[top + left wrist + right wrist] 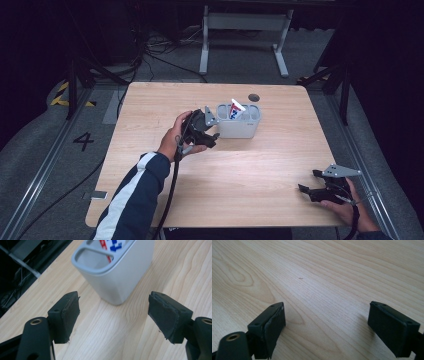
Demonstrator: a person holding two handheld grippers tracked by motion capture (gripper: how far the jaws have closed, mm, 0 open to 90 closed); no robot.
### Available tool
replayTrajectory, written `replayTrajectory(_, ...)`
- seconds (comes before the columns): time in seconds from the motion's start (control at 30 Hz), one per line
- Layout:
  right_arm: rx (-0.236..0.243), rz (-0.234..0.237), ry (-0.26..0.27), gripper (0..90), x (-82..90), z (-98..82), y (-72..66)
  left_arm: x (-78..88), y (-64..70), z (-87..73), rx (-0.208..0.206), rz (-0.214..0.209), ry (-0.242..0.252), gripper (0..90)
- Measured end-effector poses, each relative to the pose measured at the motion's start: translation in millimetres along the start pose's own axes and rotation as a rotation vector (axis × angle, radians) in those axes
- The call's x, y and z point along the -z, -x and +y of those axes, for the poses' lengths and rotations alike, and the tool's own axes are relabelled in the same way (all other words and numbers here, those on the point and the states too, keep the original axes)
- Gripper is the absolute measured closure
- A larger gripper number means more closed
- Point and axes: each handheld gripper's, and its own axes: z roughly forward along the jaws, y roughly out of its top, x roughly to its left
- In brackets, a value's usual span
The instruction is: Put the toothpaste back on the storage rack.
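Holder (tube inside) stands upright mid-tabletop, just ahead of the left gripper, fingers spread and empty; right gripper, likewise released, rests well apart.

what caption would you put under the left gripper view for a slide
Open left gripper poised over the wooden table, just short of a grey holder with a red, white and blue tube inside.

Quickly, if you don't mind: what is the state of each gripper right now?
Left gripper: open, holding nothing, jaws apart just short of the grey holder.
Right gripper: open, holding nothing, over the bare table.
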Motion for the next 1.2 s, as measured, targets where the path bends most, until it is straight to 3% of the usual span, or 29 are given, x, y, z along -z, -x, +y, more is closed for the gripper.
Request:
replayTrajectory(0.63, -0.001, -0.002, 0.000, 14.6, -0.1, 0.0, -0.2, 23.0, -3.5, -47.3, -0.006, 0.030, -0.068, 22.7)
replayTrajectory(1.2, -0.001, -0.002, 0.000, 14.6, -0.1, 0.0, -0.2, 42.9, -6.7, -87.4, 0.021, 0.052, -0.121, 21.7)
